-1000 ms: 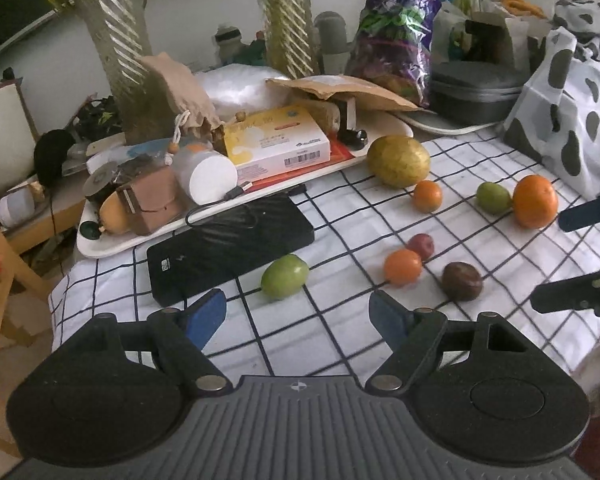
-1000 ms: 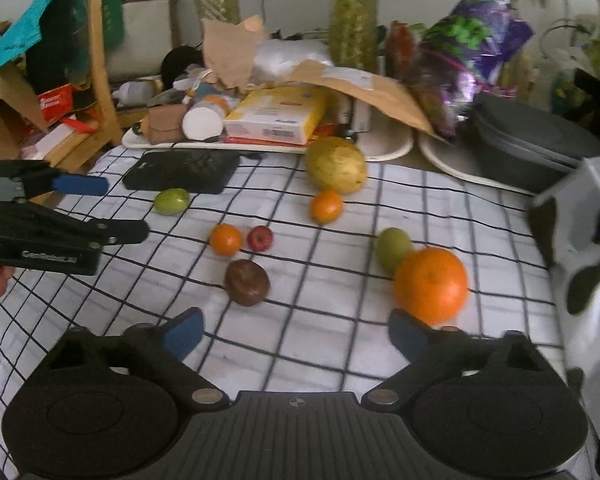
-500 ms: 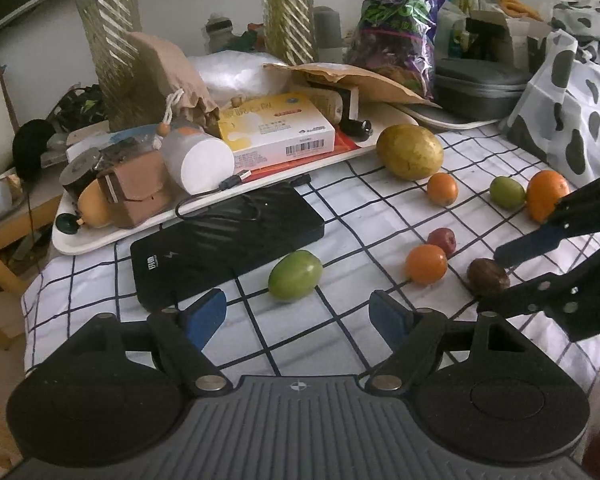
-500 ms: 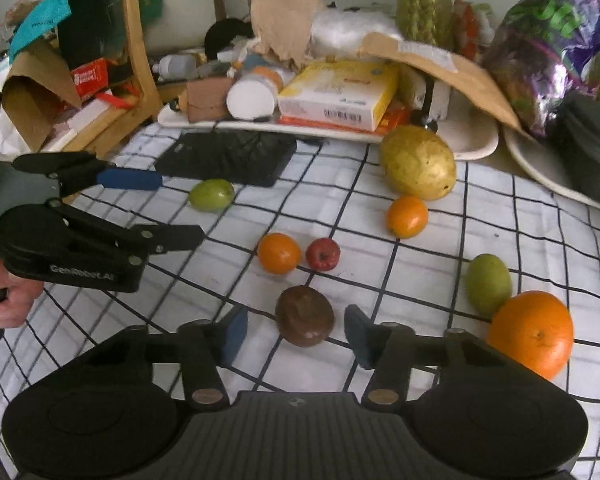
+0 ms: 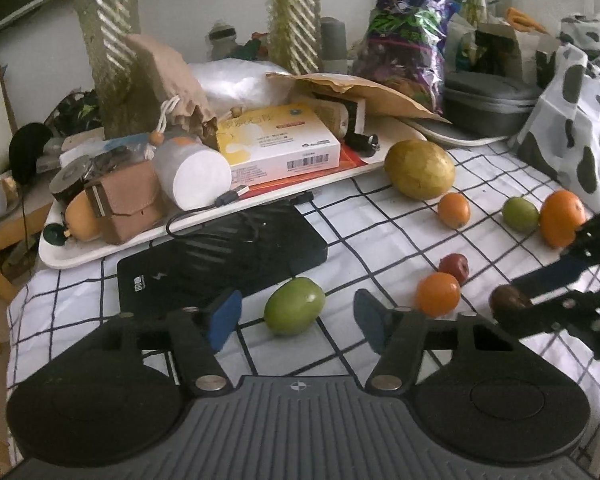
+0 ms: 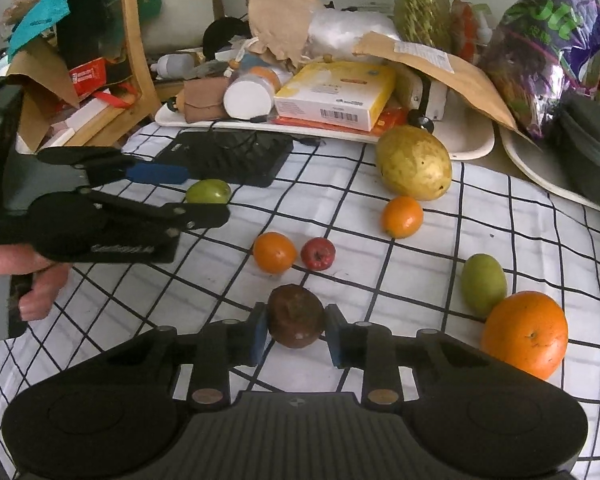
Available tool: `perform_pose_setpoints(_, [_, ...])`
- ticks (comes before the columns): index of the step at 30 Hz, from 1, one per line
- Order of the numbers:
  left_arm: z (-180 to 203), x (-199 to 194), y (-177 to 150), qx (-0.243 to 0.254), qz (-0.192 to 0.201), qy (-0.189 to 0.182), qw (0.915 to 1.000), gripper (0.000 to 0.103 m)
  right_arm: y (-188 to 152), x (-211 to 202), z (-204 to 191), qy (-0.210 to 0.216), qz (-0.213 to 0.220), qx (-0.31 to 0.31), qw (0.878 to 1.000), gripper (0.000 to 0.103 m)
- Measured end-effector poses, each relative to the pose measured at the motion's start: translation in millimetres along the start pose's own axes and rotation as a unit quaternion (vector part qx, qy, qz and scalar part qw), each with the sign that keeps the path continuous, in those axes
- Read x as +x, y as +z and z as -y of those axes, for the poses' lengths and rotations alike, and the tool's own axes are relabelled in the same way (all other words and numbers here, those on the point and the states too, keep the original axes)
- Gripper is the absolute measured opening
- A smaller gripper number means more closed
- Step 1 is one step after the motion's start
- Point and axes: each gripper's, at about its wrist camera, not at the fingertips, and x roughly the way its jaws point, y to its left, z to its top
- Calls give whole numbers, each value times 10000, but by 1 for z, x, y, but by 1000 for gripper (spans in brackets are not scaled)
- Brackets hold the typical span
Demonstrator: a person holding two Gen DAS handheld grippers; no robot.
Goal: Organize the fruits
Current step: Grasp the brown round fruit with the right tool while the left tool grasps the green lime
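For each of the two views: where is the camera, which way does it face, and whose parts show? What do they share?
Left wrist: sits behind the open left gripper, facing the green fruit; right gripper at right.
Right wrist: sits behind the right gripper, fingers flanking the brown fruit; left gripper and hand at left.
Shared: checked cloth, both fruits.

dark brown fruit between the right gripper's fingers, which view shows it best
The right wrist view. There the dark brown fruit sits whole and close between the right gripper's blue pads, which are at its sides. In the left wrist view only part of it shows near the right edge, half covered by that gripper's fingers.
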Motion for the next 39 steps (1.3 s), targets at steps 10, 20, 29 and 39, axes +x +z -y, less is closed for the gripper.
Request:
perform_pose_setpoints(10, [4, 4, -2, 220, -110, 70, 9997, 32, -1, -18, 7, -72, 181, 75, 9998, 32])
perform_pose_setpoints(20, [11, -26, 10, 146, 73, -99, 9998, 31, -9, -48, 9, -113, 448, 116, 9989, 32])
perform_pose_setpoints(29, [28, -67, 14, 157, 226, -244, 9993, 31, -26, -73, 6, -144, 512, 80, 9986, 32])
perform_pose_setpoints(39, [47, -114, 1, 45, 287, -377, 9989, 30, -51, -106, -2, -248, 693, 221, 9970, 32])
